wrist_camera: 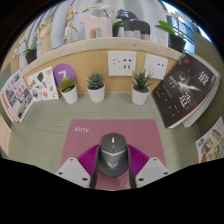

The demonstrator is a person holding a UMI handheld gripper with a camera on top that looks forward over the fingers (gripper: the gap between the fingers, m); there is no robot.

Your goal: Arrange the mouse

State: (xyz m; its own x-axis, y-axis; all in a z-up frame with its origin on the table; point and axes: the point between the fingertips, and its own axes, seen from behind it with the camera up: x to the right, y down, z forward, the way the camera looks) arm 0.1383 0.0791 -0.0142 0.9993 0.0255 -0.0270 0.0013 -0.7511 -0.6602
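So we've got the mouse (112, 155) sitting right between the fingers of our gripper (112, 172), long axis running straight ahead along them. It's grey with darker side panels, resting on a pink mat (85, 140). Fingers look closed against its sides, so we'd say it's gripped.

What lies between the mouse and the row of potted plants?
Beyond the mouse, gripper view shows pink mouse mat, then bare green table up to the potted plants.
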